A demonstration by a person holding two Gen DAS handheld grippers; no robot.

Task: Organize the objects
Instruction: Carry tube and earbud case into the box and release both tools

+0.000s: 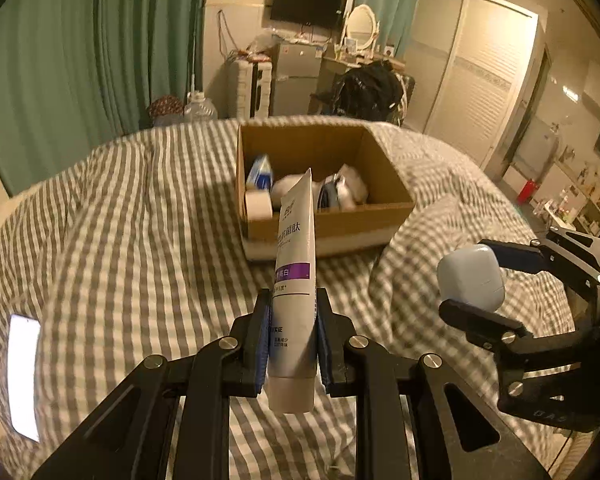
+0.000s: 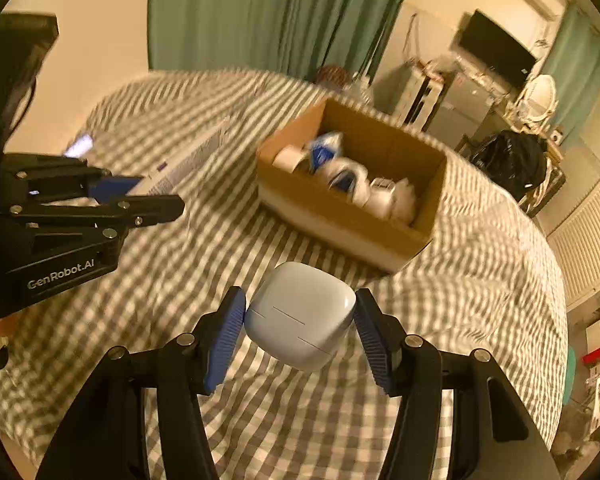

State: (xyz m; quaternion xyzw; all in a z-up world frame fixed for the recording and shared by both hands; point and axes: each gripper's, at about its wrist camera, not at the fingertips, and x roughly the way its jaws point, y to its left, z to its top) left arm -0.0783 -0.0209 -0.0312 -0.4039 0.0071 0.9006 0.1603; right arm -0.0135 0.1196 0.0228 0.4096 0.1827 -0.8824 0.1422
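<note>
I hold a tube [image 1: 294,292] clamped upright in my left gripper [image 1: 293,334] and a white case [image 2: 300,316] gripped in my right gripper [image 2: 300,330], the open box [image 1: 384,204] lying straight ahead on the bed [image 1: 140,240], seemingly nearer my left.

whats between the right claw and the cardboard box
Only bare checked bedspread, seen in the right wrist view; the right claw holds a white case short of the box.

I'm gripping a tube [image 1: 294,280] in my left gripper [image 1: 293,312], while my right gripper [image 1: 466,274] is clamping a case [image 1: 471,276] near the box [image 1: 328,224]
</note>
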